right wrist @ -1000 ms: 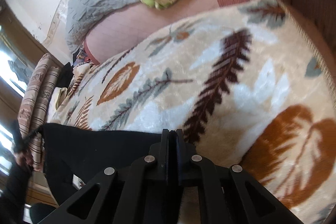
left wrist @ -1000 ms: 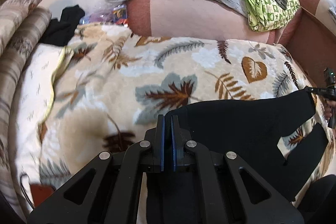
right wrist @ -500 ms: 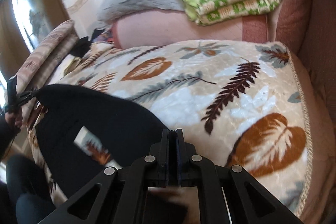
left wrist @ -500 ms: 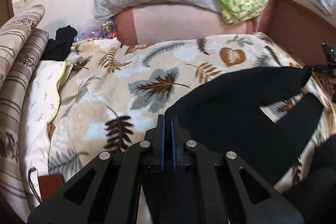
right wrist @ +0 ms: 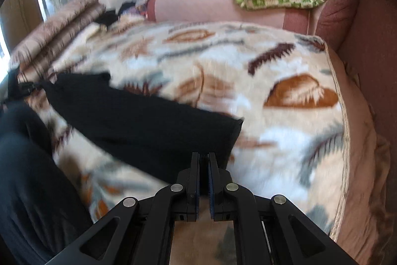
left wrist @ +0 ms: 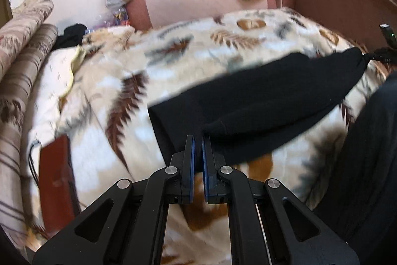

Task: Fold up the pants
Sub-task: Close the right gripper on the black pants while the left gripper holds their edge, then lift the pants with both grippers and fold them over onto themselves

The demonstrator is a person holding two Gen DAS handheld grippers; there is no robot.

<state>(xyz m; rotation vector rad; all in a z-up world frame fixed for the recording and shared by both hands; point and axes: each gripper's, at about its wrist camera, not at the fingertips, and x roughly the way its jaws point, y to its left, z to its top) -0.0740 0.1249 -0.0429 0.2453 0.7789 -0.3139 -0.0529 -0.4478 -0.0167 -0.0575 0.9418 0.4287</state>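
Pants [left wrist: 260, 101], black, hang stretched between both tongs above the leaf-print blanket [left wrist: 173, 61] on the bed, spanning centre to right edge of the left view. Left tongs [left wrist: 198, 140] pinched tight on one end; right tongs [right wrist: 203, 160] likewise clamped on the other, low centre of their view. Risk, as I judge it: fabric is taut and both views are motion-blurred, so a quick swing could tug a thin pinch loose or land the fold skewed. Against half a second ago, the garment sits higher, more doubled over, less draped.
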